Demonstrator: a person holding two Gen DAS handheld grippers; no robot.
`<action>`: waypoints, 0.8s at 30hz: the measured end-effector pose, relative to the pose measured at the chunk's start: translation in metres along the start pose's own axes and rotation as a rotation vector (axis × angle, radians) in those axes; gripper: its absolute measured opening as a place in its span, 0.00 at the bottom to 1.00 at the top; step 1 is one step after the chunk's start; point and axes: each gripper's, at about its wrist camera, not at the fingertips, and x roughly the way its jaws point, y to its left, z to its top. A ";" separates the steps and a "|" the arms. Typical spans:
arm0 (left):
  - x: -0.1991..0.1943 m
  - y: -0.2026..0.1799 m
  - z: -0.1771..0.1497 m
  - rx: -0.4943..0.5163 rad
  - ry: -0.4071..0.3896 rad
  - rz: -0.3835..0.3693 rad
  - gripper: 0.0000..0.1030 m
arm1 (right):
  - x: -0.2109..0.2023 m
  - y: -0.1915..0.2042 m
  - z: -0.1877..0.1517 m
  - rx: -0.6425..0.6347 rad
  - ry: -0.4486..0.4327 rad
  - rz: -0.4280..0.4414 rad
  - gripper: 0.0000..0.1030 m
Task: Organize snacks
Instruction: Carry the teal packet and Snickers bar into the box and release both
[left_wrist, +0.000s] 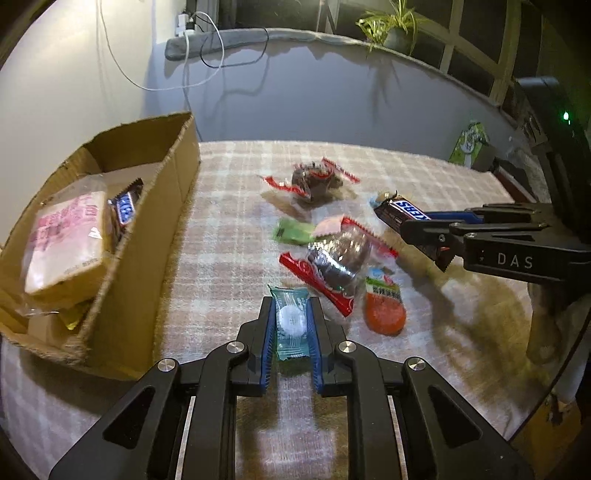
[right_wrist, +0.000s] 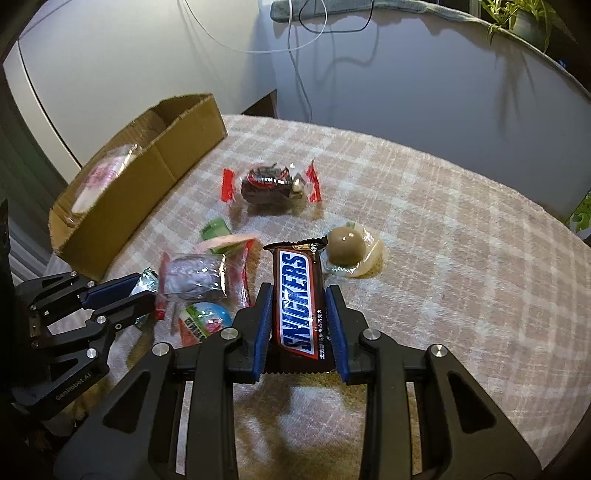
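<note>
the left gripper had its blue pads closed narrowly on a small teal candy packet, pinched along its two long edges and lifted just clear of the checked cloth. the right gripper was clamped the same way on a snickers bar, gripping its lower half with the top end sticking out forward.

just beyond the jaws lay the loose pile: a red-ended clear pack with a dark cake, an orange and green packet, a green packet, a second dark cake pack farther back, and a round brown sweet in clear wrap beside the bar's tip.

the cardboard box stood to the left at the cloth's edge, already holding a pink bread pack and another snickers.

both items probably went to the box next. it seemed wise to carry each over the near wall, high enough to clear it, one hand at a time so the grippers did not collide, and release low over free floor.
</note>
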 end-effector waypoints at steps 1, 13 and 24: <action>-0.004 0.001 0.001 -0.005 -0.009 -0.003 0.15 | -0.003 0.000 0.000 0.002 -0.007 0.001 0.29; -0.051 0.012 0.019 -0.030 -0.128 -0.022 0.15 | -0.035 0.007 0.010 -0.003 -0.062 0.005 0.29; -0.072 0.059 0.021 -0.094 -0.179 0.038 0.15 | -0.044 0.042 0.035 -0.051 -0.096 0.033 0.29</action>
